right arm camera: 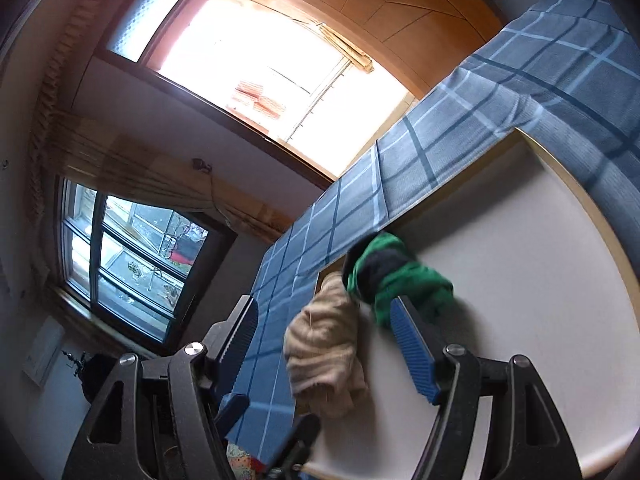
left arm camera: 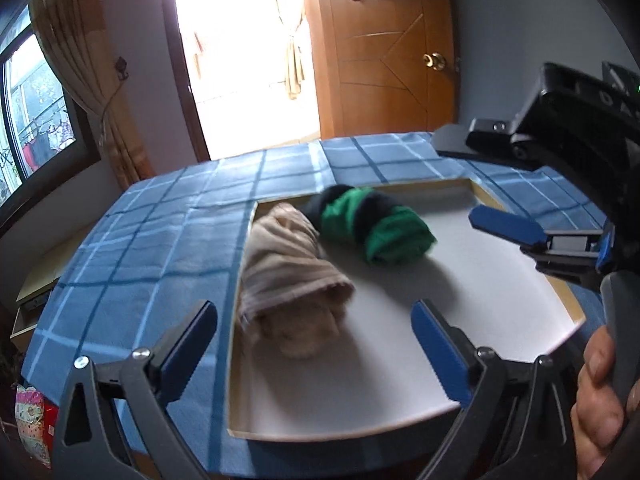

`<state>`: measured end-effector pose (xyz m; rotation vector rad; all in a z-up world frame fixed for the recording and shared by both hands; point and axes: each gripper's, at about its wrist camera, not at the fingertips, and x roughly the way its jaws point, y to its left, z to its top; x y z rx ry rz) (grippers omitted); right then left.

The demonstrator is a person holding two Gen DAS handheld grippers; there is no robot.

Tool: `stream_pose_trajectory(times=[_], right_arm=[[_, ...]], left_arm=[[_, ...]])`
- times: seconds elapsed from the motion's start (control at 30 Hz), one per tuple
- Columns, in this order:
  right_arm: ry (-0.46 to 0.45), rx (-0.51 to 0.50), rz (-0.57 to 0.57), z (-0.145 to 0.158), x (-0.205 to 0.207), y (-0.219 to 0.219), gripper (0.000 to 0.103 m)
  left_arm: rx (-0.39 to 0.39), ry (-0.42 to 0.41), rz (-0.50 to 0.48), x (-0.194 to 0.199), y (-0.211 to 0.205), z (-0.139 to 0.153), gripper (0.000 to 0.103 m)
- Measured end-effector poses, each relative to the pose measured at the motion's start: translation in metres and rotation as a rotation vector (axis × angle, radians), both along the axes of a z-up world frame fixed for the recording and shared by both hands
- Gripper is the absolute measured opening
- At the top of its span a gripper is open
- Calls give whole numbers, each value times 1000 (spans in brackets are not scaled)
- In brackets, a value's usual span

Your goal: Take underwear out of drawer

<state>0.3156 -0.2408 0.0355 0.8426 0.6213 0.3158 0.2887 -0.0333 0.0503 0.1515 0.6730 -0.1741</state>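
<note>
Two rolled pieces of underwear lie in the shallow white-floored wooden drawer (left arm camera: pixel 500 292), both at its far left corner. The beige ribbed rolled underwear (left arm camera: pixel 288 276) sits at about 10 o'clock in the left wrist view, its long axis running from 11 o'clock down to 5 o'clock, with the open, bunched end pointing toward the camera. The green and navy rolled underwear (left arm camera: pixel 372 226) lies just behind it near 12 o'clock, long axis running from 10 o'clock to 4 o'clock, the green end pointing right and down; the two rolls touch where their far ends meet (motion blur softens both).

The left gripper (left arm camera: pixel 316 344) hangs over the drawer's near edge with its two blue-padded fingers spread wide and nothing between them; the beige roll lies just beyond the fingertips. The right gripper (left arm camera: pixel 472 184) enters the left wrist view at 3 o'clock, its two fingers parted, holding nothing.

In the right wrist view the right gripper (right arm camera: pixel 324 324) is likewise wide open, the beige roll (right arm camera: pixel 324 352) lying between its fingers and the green and navy roll (right arm camera: pixel 396 276) beyond the right fingertip at about 1 o'clock.

One blue plaid cloth (left arm camera: pixel 160 232) borders the drawer on the left and far sides.
</note>
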Motion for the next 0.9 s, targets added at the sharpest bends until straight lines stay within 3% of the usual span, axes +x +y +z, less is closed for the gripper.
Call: stream_pose_trajectory(times=[0.2,0.27,0.9], right_arm=[[-35,-56,-17,2,-41,-2,72],[-47,-57,-34,2,-59,-6,78],[-164,-201,-92,5,-158,-17,79]], left_arm=[[-19,14,-18,-28,-2,-2,99],[-22,13,-26,-35,-4,-2,99],[-52,48,-42,-89,-2,-19,99]])
